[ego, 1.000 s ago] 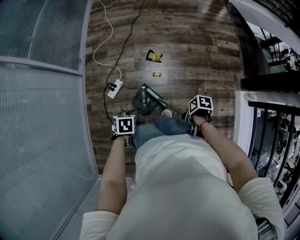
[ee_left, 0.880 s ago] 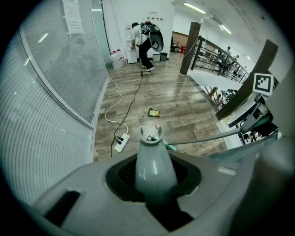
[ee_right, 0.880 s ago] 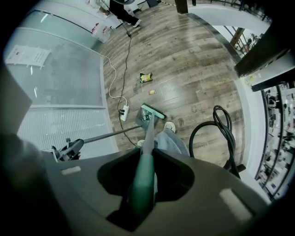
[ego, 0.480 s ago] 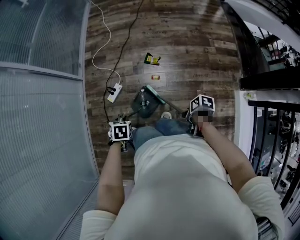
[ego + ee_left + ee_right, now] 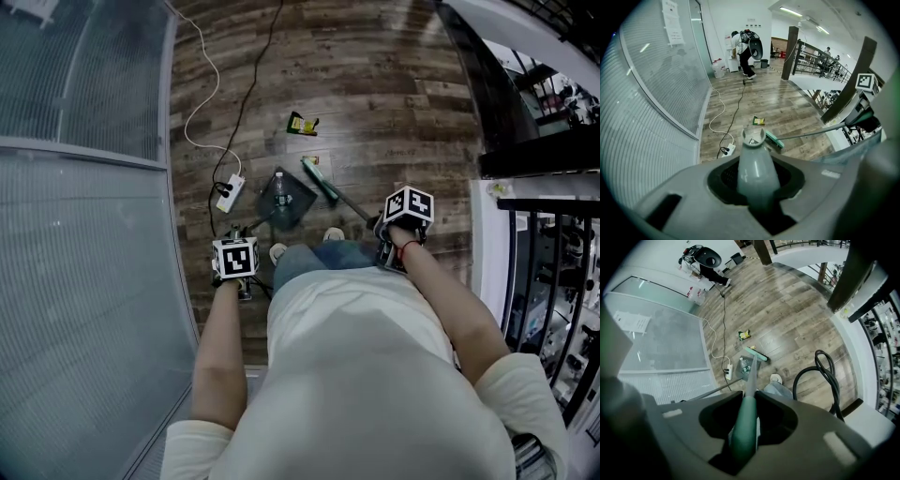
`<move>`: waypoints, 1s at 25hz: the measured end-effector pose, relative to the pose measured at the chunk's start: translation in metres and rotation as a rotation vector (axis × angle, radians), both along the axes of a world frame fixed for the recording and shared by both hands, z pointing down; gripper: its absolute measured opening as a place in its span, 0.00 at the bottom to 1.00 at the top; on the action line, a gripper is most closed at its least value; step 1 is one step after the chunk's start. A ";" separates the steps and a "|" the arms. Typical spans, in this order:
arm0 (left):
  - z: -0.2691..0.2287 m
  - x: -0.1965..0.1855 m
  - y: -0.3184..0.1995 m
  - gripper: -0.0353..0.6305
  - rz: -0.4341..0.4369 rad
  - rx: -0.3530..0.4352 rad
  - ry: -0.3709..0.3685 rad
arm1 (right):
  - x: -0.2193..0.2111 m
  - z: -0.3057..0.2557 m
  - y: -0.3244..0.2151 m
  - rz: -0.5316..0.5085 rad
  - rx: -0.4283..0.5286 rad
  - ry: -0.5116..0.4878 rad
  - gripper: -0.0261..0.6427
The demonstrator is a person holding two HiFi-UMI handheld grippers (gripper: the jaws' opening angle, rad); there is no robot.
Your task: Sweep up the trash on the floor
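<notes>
Running between right gripper [image 5: 746, 398] fingers [image 5: 774, 420]: the broom handle [image 5: 743, 428].

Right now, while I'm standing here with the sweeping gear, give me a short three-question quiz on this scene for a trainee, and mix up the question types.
1. True or false: the plastic bottle lies in the dustpan.
2. What is the right gripper shut on? A) a mop pole B) a broom handle C) a vacuum hose
3. Fill in: the left gripper is shut on the ____ handle.

Key: 1 true. 2 B, the broom handle runs between its jaws. 3 dustpan, meaning the grey dustpan handle.
</notes>
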State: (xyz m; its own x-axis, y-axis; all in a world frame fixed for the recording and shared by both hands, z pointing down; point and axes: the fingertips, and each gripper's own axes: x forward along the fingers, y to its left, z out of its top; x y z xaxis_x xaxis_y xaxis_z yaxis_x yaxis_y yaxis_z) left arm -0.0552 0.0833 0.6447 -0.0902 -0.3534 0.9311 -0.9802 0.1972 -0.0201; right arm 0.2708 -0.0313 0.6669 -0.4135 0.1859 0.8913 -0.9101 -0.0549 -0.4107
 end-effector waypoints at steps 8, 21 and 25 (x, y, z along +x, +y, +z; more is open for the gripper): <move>-0.010 -0.022 -0.031 0.19 0.013 0.018 -0.031 | 0.004 -0.004 -0.022 0.104 0.054 0.022 0.18; -0.008 -0.062 -0.089 0.19 0.122 -0.016 -0.041 | -0.015 -0.001 -0.049 0.194 0.048 0.077 0.18; -0.004 -0.067 -0.104 0.19 0.172 -0.031 -0.020 | -0.030 -0.001 -0.056 0.185 0.060 0.105 0.18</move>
